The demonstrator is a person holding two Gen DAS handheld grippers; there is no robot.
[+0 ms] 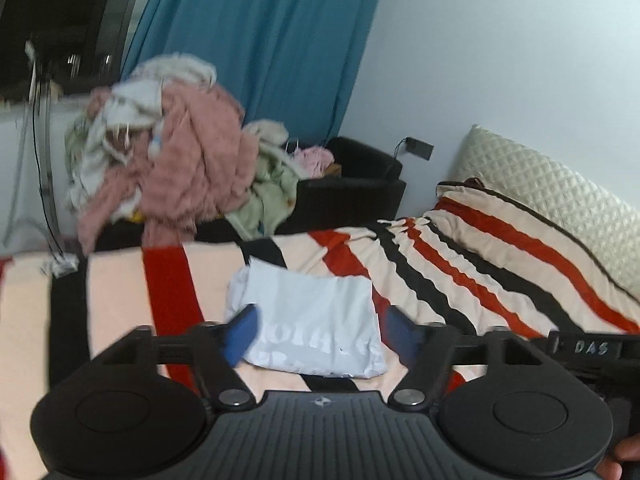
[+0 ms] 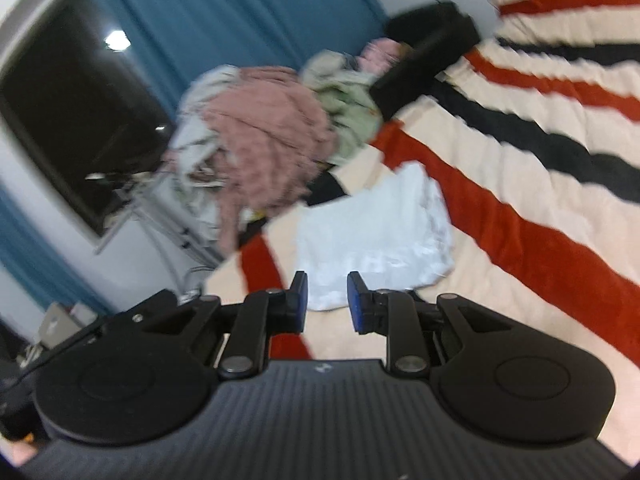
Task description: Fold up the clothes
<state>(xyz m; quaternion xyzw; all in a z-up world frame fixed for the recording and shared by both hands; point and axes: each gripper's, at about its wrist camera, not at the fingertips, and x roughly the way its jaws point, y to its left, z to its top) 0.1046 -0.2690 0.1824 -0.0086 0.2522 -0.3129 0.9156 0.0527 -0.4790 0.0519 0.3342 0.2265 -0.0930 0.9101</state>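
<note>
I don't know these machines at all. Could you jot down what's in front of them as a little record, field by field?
Setting: bed covered by a cream blanket with red and black stripes
Folded item: white folded garment with faint lettering, lying flat on the blanket
Waiting laundry: heap of pink, white and pale green clothes beyond the bed's far edge
Left tool: open, empty, above the white garment
Right tool: open, empty, near the garment's edge
Backdrop: teal curtain

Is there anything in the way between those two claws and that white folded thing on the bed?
Nothing visible. The white folded garment lies on the striped blanket straight ahead of the open left claw and the open right claw. The clothes pile sits well behind it.
</note>
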